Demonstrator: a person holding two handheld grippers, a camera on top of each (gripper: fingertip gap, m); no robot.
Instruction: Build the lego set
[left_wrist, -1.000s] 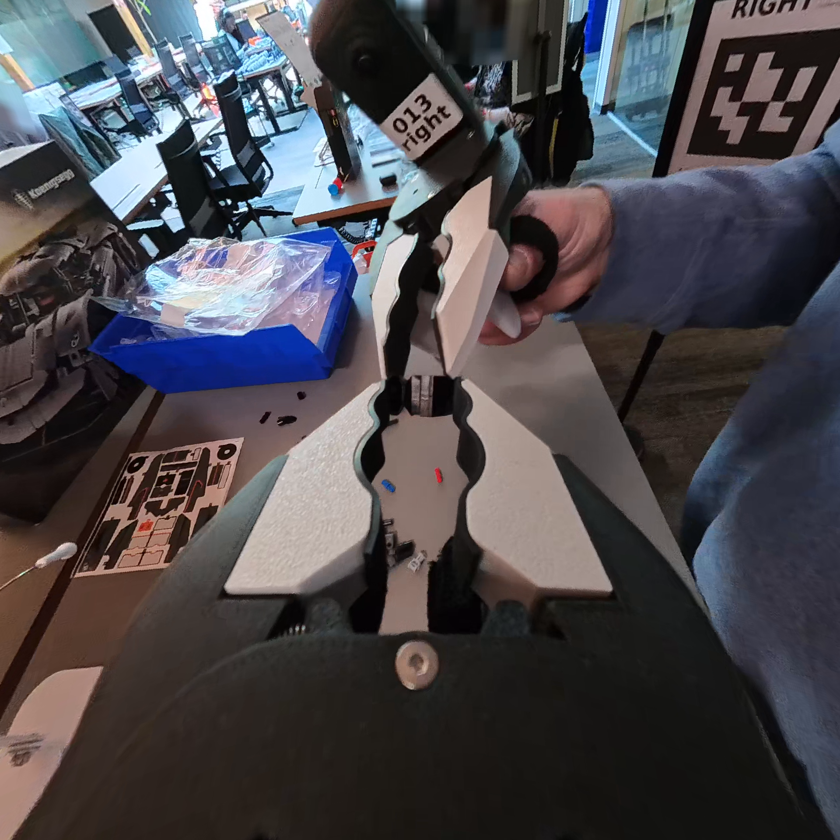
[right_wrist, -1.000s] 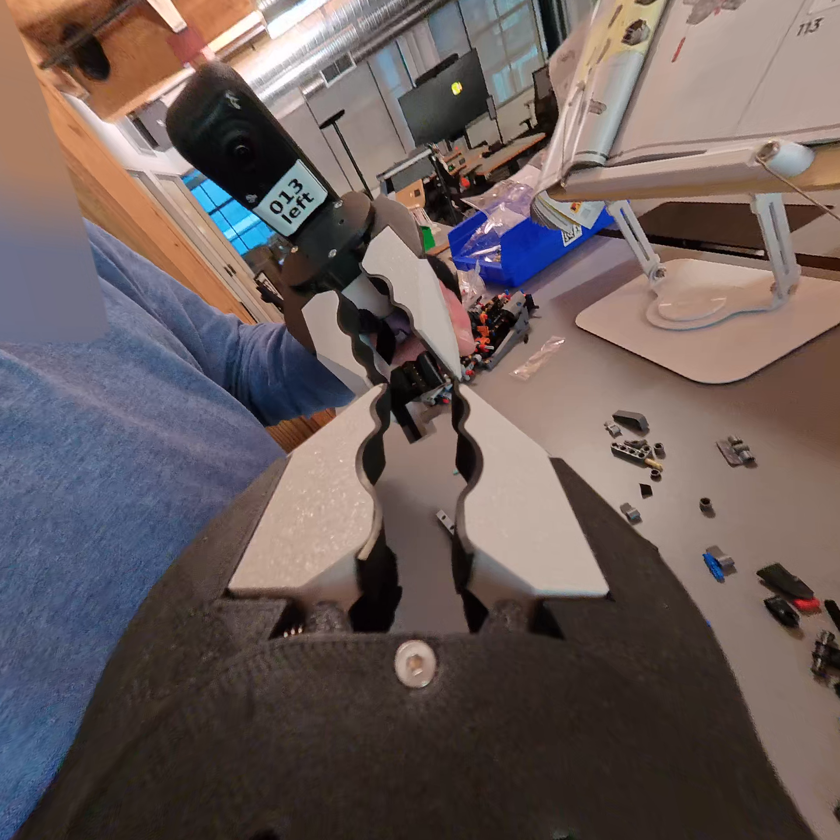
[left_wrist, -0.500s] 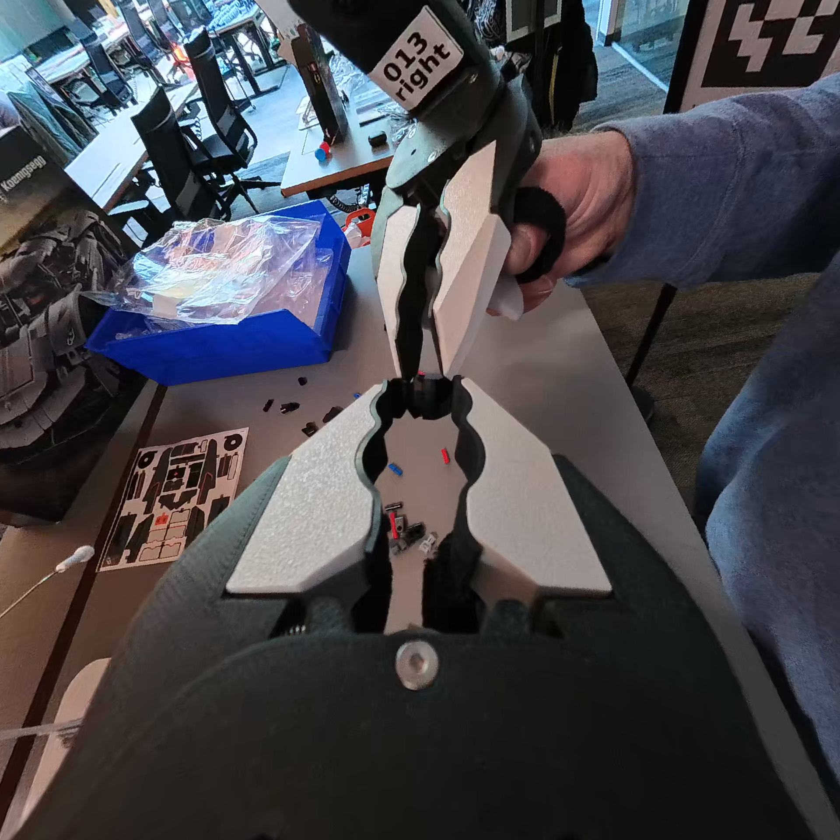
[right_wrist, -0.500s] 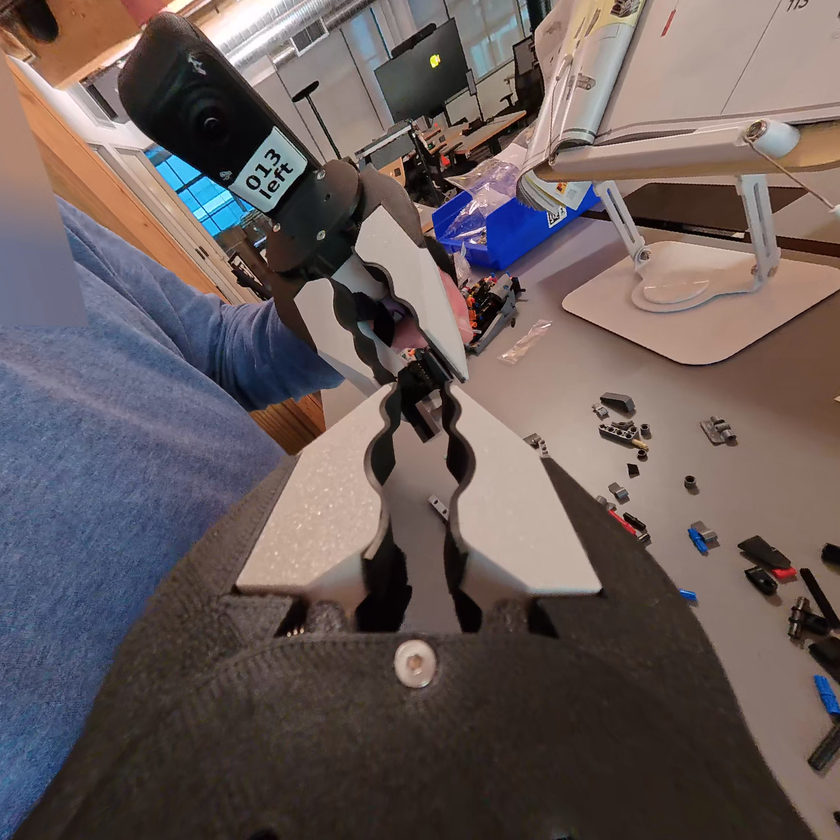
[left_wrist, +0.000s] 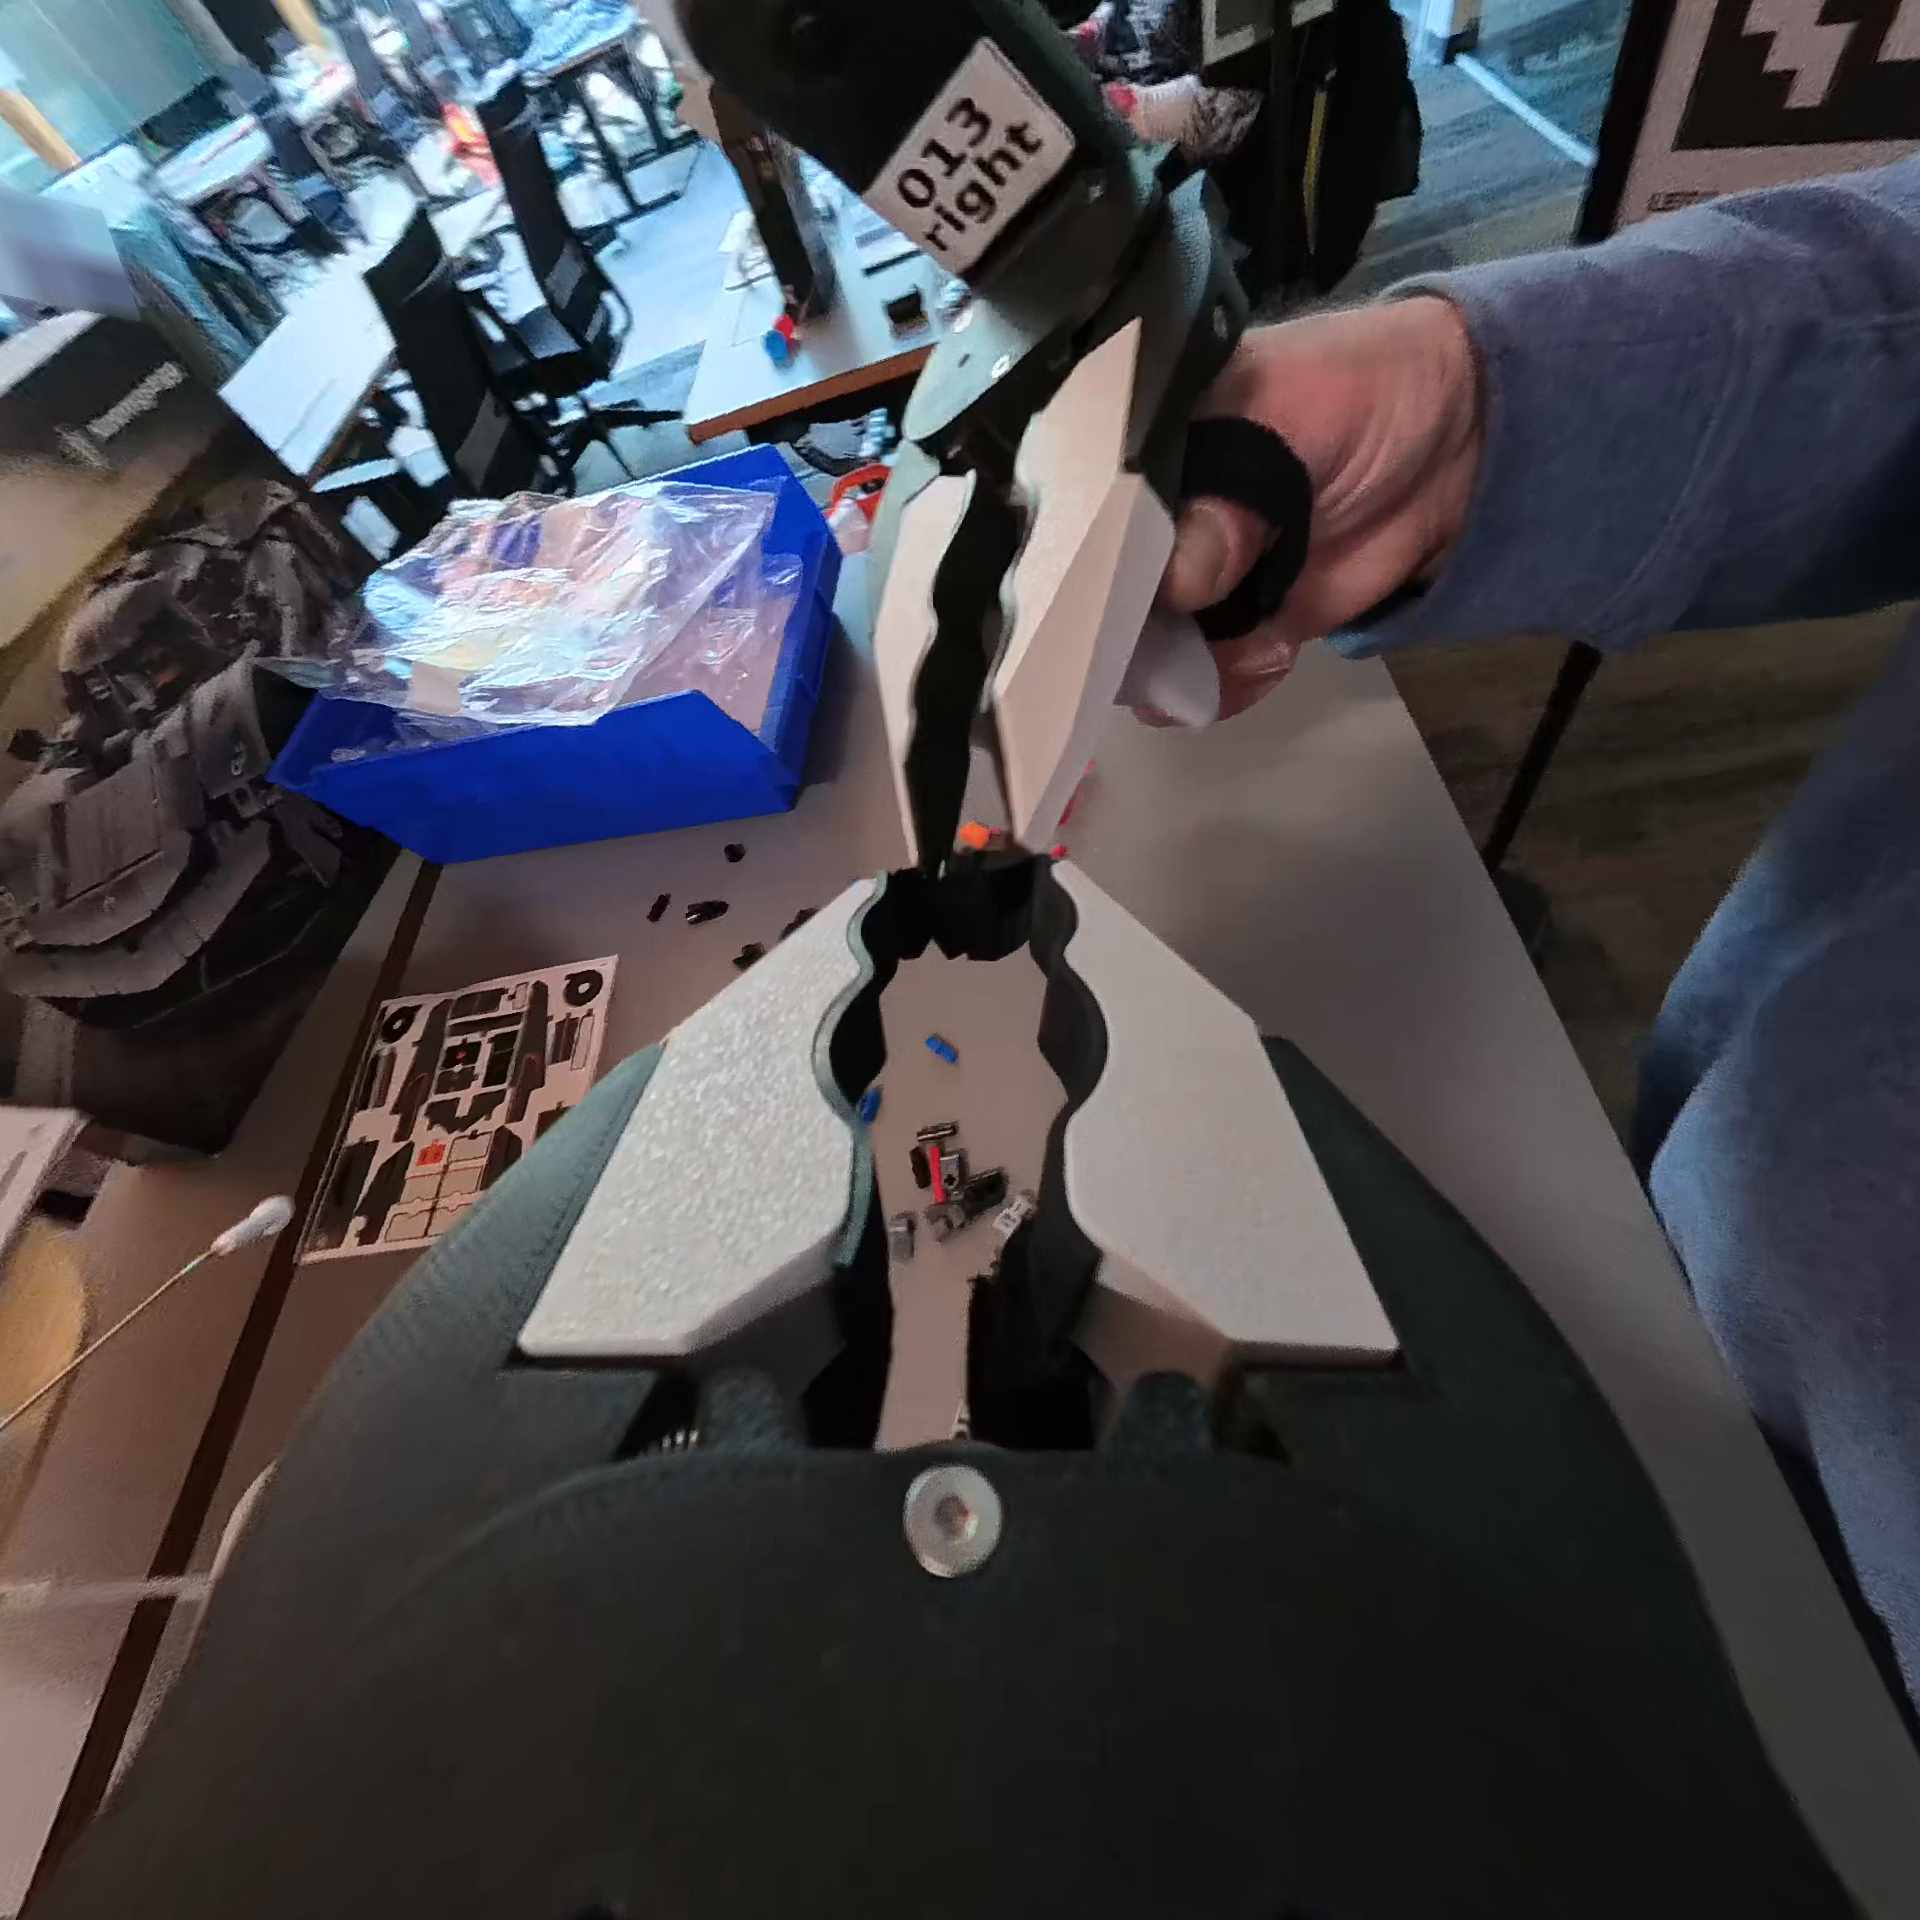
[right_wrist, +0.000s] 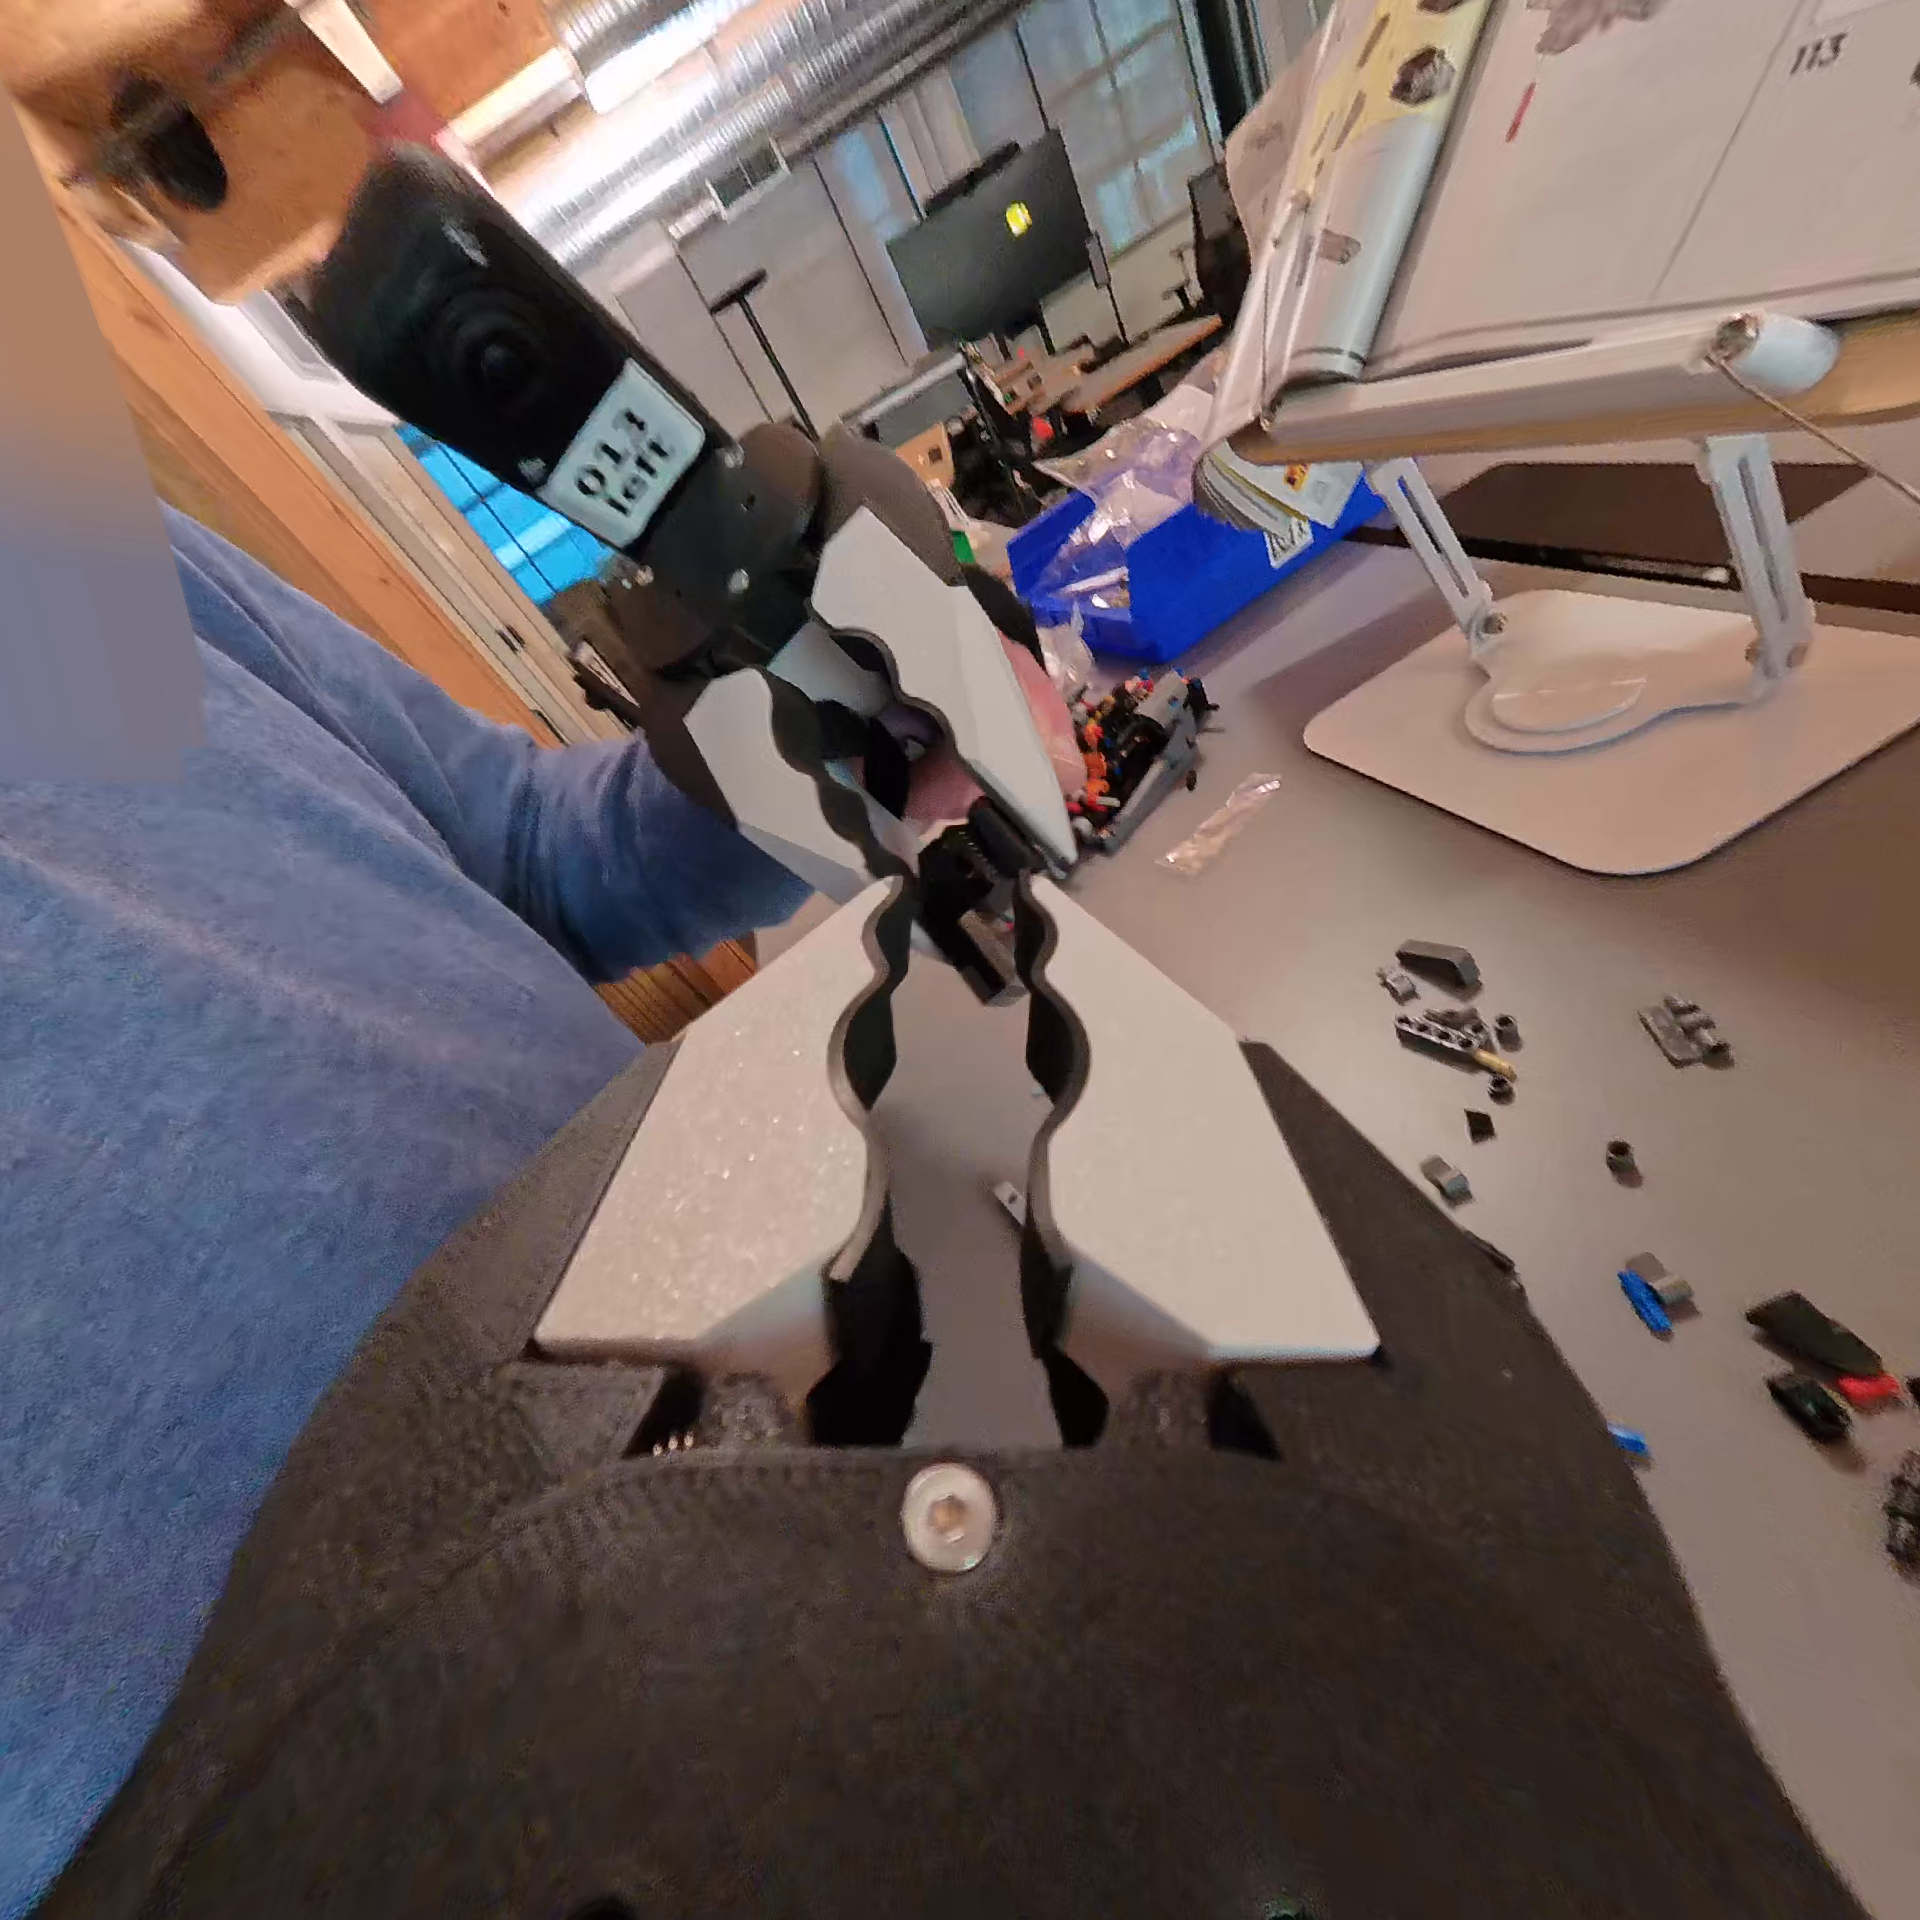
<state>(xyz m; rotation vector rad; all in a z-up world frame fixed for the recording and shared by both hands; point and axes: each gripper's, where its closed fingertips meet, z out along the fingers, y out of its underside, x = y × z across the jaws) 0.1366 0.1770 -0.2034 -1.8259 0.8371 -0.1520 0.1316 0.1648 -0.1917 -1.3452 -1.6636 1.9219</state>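
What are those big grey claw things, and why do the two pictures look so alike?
They are grabbing tools, one in each of a person's hands. Each carries a camera looking along its own jaws, so each picture shows one tool up close and the other facing it. The left gripper and the right gripper meet tip to tip, both pinching one small black lego assembly above the grey table. Loose lego pieces, a blue bin and a sticker sheet lie on it.
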